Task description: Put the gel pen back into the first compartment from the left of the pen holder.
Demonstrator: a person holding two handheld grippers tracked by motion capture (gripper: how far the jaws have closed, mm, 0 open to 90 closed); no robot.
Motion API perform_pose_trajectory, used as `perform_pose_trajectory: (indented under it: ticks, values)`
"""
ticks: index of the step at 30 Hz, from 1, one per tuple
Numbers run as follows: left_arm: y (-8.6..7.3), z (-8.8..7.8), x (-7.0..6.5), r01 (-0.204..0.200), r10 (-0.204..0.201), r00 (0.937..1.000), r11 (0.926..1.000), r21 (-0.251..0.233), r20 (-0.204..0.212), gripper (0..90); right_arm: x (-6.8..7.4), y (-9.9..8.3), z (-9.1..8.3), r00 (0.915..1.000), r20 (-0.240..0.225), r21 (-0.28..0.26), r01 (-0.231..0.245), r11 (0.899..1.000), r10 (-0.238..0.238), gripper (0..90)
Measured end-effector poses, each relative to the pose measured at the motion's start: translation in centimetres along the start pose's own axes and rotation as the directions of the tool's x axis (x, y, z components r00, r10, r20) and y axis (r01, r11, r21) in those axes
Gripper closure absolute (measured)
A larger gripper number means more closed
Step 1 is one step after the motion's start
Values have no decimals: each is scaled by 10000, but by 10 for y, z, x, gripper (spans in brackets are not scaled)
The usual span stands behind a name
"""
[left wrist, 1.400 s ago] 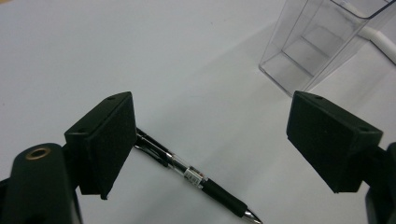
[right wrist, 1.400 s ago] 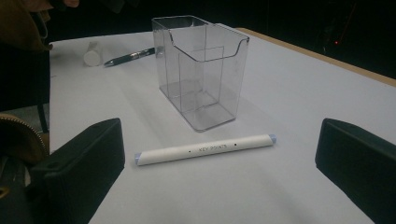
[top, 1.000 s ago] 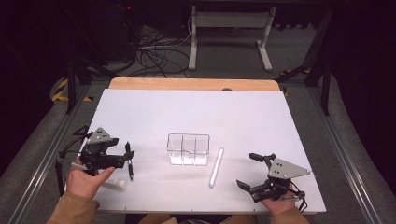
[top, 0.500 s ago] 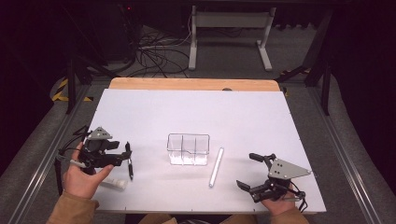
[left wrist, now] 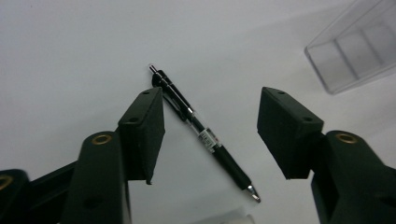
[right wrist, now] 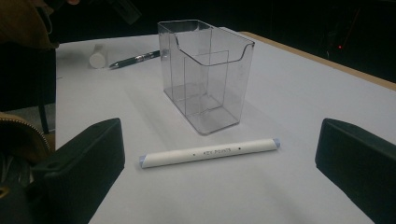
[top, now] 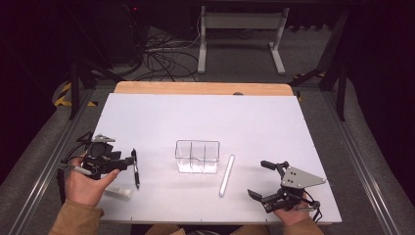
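Two jaws of the left gripper (left wrist: 210, 135) straddle the black pen (left wrist: 205, 135), closing in, pads not yet touching | pen lies flat on the white table (top: 161, 122), axis slanting across the gap, left of the clear organizer (top: 197, 156) | slim, clear-barrelled, dark grip | right gripper (top: 266, 178) wide open, empty, farther off

Left gripper (top: 128, 161) closing around black pen (top: 135, 171) on white table (top: 205, 117)
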State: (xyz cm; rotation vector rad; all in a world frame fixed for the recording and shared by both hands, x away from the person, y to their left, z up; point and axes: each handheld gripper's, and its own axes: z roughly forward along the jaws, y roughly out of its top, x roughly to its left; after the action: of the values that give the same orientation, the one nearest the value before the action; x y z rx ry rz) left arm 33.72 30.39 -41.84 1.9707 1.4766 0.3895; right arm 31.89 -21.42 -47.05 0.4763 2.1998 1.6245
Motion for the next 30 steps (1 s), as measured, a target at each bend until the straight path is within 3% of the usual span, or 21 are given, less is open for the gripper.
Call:
perform_pose_trajectory:
  ticks: [3,4,6,7,9,11,14,17,21,27,30]
  values:
    - [1,1,2,100,-94,9995,9998,187,-307,501,0,0,0,10000,17,-15,-13,10000,13,21]
    - [2,1,5,259,-255,9996,9992,292,-149,505,0,0,0,10000,16,-15,-14,10000,14,21]
    - [5,4,10,723,-779,9947,9939,827,664,482,0,0,0,10000,4,-8,-2,10000,2,20]
    - [5,4,11,812,-868,9940,9932,828,658,493,0,0,0,10000,20,-19,-17,10000,17,21]
    - [5,7,9,829,-843,9964,9920,952,105,500,0,0,0,10000,25,-14,-22,10000,22,21]
    - [6,9,9,952,-954,9954,9887,1156,-39,464,0,0,0,10000,24,-10,-11,10000,11,21]
    - [5,10,8,1706,-1682,9853,9789,1123,-309,469,0,0,0,10000,28,-6,-30,10000,30,20]
    - [4,10,6,2146,-2116,9766,9707,1078,-383,514,0,0,0,10000,34,-13,-12,10000,13,21]
    - [5,11,5,2360,-2316,9715,9643,1200,-501,518,0,0,0,10000,38,-35,-27,10000,27,21]
    - [6,11,3,2425,-2377,9699,9625,1215,-526,509,0,0,0,10000,28,-16,-15,10000,15,20]
    - [5,14,2,2609,-2561,9652,9567,1293,-525,498,0,0,0,10000,20,-8,6,10000,-6,21]
